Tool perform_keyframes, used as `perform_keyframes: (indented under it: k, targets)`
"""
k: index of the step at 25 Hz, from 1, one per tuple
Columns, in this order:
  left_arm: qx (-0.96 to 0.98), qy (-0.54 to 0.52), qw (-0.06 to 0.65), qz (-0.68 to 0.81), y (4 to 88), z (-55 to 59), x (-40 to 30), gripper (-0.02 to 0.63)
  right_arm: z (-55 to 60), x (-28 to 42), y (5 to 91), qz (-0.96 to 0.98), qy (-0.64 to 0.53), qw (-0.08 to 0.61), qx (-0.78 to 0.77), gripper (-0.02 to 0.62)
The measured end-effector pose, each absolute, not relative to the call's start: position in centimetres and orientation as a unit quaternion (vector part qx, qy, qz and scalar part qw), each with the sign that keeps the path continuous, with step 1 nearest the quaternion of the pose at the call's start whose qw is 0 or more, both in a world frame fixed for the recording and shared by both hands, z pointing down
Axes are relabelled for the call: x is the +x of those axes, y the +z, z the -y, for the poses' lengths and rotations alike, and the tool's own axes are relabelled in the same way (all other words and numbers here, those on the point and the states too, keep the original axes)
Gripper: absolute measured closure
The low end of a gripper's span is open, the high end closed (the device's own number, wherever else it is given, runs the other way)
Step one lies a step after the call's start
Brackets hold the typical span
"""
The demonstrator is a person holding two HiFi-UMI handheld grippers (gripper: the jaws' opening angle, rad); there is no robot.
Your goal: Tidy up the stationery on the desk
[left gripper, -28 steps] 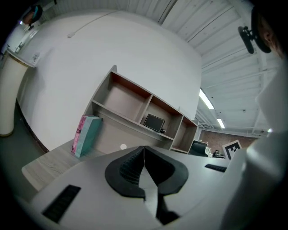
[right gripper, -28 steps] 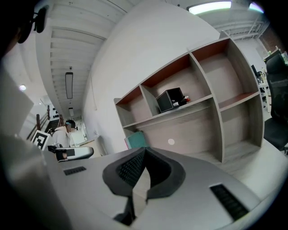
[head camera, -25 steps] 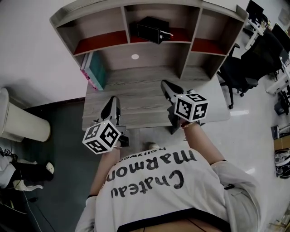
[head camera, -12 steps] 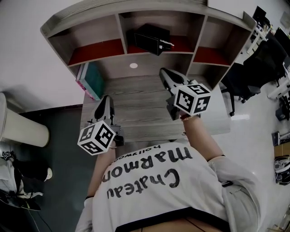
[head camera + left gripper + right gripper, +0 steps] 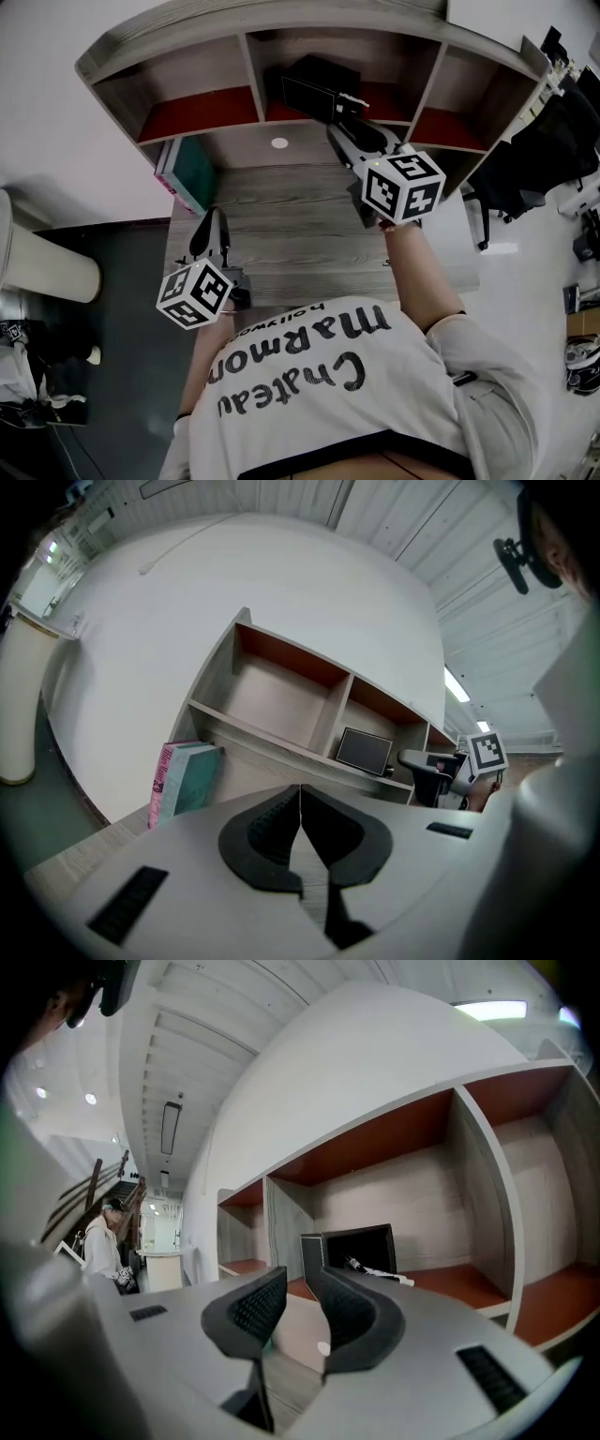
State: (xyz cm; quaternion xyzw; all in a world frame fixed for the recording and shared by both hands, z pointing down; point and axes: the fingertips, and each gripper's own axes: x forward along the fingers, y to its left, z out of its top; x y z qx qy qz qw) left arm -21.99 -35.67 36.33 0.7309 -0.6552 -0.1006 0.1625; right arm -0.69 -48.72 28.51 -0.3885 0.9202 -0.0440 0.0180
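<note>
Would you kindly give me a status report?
Left gripper shut, empty. Right gripper just opening, empty, facing box with pen in shelf. Books at left of desk; nothing in the way.

We get cool, even indoor light; the shelf unit (image 5: 251, 75) throws soft shadows into its bays. Both gripper views bulge like fisheyes, bending walls into domes, with black corners. A ceiling light (image 5: 487, 1009) glares overhead. Close up, the left gripper (image 5: 300, 791) and right gripper (image 5: 298, 1279) blur slightly.
</note>
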Motion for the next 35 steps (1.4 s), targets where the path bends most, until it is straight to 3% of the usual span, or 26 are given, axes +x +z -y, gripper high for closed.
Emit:
perform_keyframes:
  k: [15,20,29,35]
  targets:
    - [0.717,-0.091,0.172,0.669,37.4,36.0,-22.5,0.589,52.6,-2.6,28.8,-0.919,-0.041,0.003,-0.392,0.446]
    - [0.714,-0.092,0.175,0.672,37.7,36.1,-22.5,0.589,53.4,-2.3,28.7,-0.912,-0.052,0.002,-0.406,0.520]
    - [0.716,-0.091,0.170,0.671,37.2,36.7,-22.3,0.589,53.8,-2.6,27.2,-0.926,-0.063,0.001,-0.372,0.546]
    - [0.719,-0.089,0.177,0.666,37.7,37.3,-21.8,0.589,53.7,-3.1,26.4,-0.933,-0.033,-0.039,-0.355,0.551]
